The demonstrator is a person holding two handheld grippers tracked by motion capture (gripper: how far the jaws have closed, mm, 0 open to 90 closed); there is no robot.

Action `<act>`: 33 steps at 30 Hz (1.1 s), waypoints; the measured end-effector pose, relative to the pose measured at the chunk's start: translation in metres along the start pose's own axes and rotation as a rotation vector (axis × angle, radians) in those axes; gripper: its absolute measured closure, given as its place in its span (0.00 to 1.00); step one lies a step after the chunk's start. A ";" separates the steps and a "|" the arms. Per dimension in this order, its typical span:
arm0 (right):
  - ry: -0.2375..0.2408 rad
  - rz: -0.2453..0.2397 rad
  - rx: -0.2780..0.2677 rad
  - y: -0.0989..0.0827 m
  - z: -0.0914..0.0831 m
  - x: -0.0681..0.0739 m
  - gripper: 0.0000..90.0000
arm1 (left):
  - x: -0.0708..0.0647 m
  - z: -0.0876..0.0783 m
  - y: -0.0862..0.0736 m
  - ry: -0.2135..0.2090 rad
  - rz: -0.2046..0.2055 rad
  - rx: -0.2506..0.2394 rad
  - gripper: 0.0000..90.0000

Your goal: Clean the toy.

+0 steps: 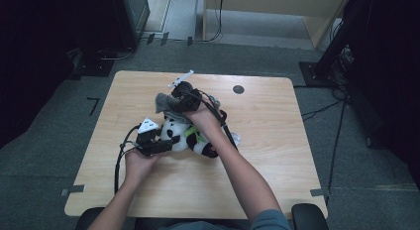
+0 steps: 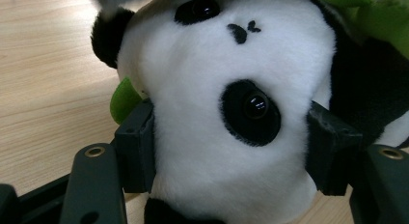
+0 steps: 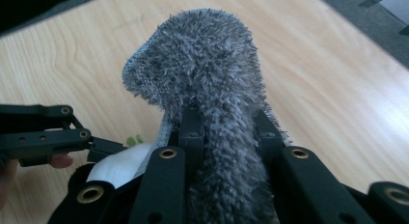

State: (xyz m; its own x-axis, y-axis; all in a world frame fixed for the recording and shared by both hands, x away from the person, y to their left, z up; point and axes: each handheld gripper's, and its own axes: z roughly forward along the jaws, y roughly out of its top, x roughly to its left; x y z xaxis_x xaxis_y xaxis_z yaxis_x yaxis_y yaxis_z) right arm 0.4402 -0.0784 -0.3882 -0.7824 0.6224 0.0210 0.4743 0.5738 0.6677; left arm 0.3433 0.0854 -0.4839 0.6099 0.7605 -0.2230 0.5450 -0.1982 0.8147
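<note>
Plush panda clamped by the head; grey fuzzy cloth pinched above it.

The wooden table [image 1: 257,165] carries a plush panda [image 1: 184,136] lying near its centre, black limbs and green trim toward the person's right forearm. The left gripper [image 1: 157,144] has its jaws closed on the panda's white head, one pad pressed into each side of the face, which appears tilted in the left gripper view. The right gripper [image 1: 183,102], just beyond the panda, has its jaws closed on a grey fuzzy cloth [image 3: 202,84]; the cloth's free end stands up past the fingertips, clear of the table.
</note>
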 end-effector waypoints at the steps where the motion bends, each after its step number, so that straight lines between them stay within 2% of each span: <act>1: 0.001 -0.008 0.009 -0.001 0.004 0.002 0.81 | 0.000 0.000 0.000 0.000 -0.002 0.000 0.36; 5: 0.005 -0.023 0.044 -0.009 0.016 0.006 0.81 | 0.000 0.001 0.000 0.007 -0.015 0.005 0.36; 8: 0.010 -0.019 0.028 -0.016 0.014 0.002 0.81 | 0.000 0.001 0.000 0.006 -0.014 0.006 0.36; 17: -0.010 0.013 0.037 -0.035 -0.007 -0.017 0.82 | 0.001 0.001 0.000 0.004 -0.021 0.006 0.36; 21: -0.026 -0.010 0.053 -0.043 -0.017 -0.022 0.82 | 0.001 0.001 0.000 0.000 -0.024 0.010 0.36; 25: -0.067 -0.037 0.062 -0.048 -0.029 -0.028 0.82 | 0.002 0.002 0.000 -0.004 -0.034 0.010 0.36; 28: -0.060 0.014 0.060 -0.051 -0.040 -0.039 0.83 | 0.003 0.002 0.000 -0.007 -0.037 0.008 0.36; 33: -0.072 0.041 0.057 -0.058 -0.050 -0.055 0.83 | 0.002 0.002 -0.001 -0.006 -0.023 0.001 0.36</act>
State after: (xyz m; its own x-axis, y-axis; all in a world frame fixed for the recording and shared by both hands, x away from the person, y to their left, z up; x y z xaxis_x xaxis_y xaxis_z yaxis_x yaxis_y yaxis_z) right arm 0.4356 -0.1727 -0.3908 -0.7317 0.6816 -0.0077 0.5293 0.5752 0.6238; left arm 0.3452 0.0858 -0.4859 0.6007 0.7610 -0.2450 0.5597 -0.1815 0.8086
